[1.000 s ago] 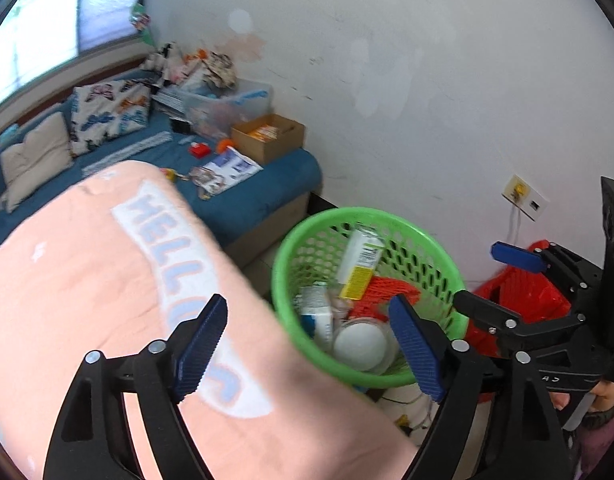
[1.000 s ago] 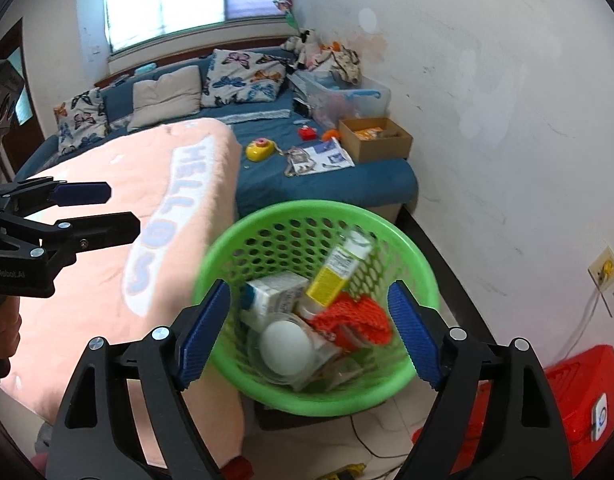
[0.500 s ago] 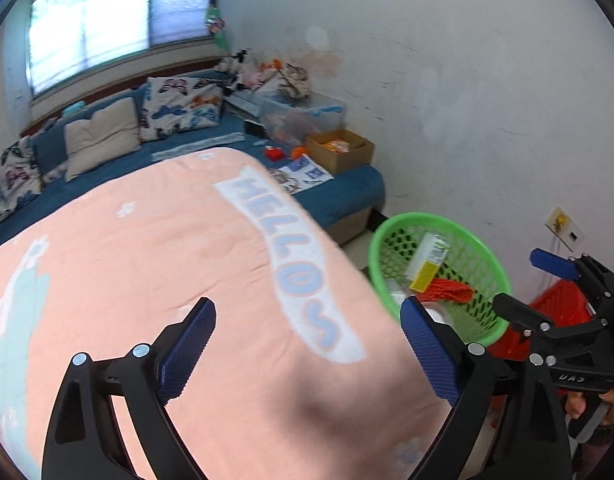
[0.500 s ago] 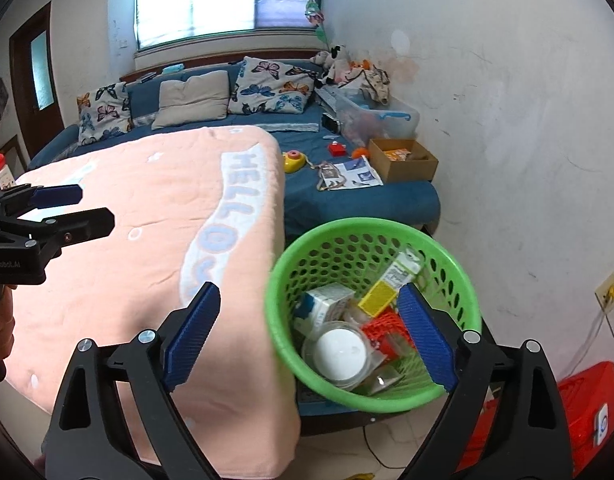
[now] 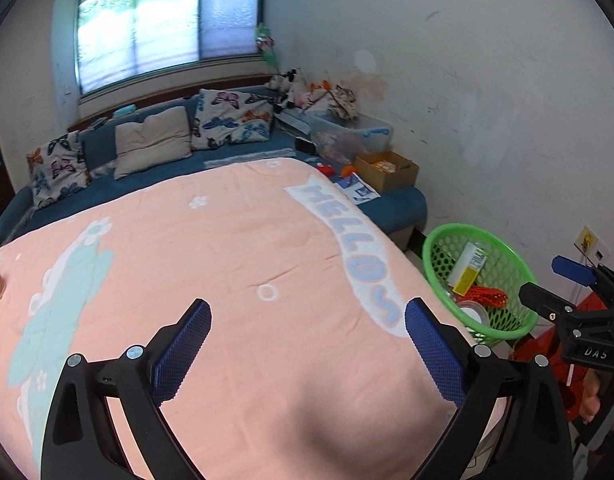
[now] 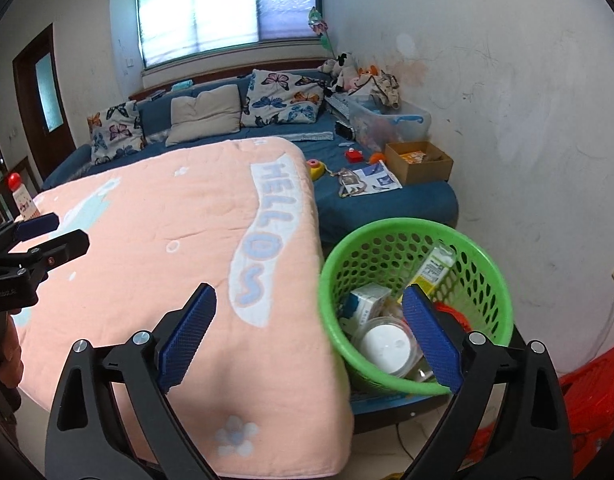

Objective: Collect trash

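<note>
A green plastic basket [image 6: 411, 236] stands beside the bed's right edge, also in the left wrist view [image 5: 439, 240]. It holds a yellow and white carton [image 6: 433, 268], a white box [image 6: 367, 300], a white round lid [image 6: 387, 344] and a red mesh piece [image 5: 487, 294]. My left gripper [image 5: 307, 344] is open and empty above the pink blanket [image 5: 211, 264]. My right gripper [image 6: 307, 332] is open and empty, above the blanket's corner and the basket's near rim.
A blue sofa bed [image 6: 387, 204] behind holds pillows [image 6: 203, 114], a cardboard box [image 6: 419, 162], a clear storage bin [image 6: 391, 122], papers [image 6: 367, 182] and small toys. A red object [image 6: 595, 396] lies on the floor right of the basket. A bottle [image 6: 21, 196] stands at far left.
Both grippers have pulled back and swung left, away from the basket. The basket now sits smaller and to the right in both views. More of the pink blanket shows.
</note>
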`<state>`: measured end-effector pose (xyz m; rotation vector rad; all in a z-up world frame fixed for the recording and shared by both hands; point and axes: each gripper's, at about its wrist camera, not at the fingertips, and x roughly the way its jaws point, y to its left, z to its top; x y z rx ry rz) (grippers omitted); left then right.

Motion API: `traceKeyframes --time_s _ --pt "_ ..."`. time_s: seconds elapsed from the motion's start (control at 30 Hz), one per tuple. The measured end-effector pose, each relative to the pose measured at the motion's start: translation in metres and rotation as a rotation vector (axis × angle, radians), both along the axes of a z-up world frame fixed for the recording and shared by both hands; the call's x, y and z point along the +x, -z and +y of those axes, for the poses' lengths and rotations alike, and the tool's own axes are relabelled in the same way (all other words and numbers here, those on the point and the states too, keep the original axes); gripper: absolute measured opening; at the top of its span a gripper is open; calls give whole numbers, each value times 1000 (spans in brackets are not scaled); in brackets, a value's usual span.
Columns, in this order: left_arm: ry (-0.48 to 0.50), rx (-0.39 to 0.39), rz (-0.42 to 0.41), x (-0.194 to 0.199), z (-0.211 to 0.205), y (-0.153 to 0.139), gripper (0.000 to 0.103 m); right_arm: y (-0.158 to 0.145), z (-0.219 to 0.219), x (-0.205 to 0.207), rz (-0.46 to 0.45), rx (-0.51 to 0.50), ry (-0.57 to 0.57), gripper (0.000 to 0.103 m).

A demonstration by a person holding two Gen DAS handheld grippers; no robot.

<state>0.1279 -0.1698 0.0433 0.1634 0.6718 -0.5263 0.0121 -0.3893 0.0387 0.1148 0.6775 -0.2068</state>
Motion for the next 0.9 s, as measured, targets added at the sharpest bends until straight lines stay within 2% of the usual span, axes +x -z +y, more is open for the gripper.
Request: traceKeyframes --time_s 0.47,0.63,0.9 --pt "-118 -14 -37 -14 53 1 95 -4 38 -3 -26 -64 -20 94" --pt "-136 -20 -36 -17 62 2 95 -8 46 -4 -40 -92 -32 96" --pt "-155 -30 -31 -16 70 2 95 -5 50 0 -42 -77 -40 96"
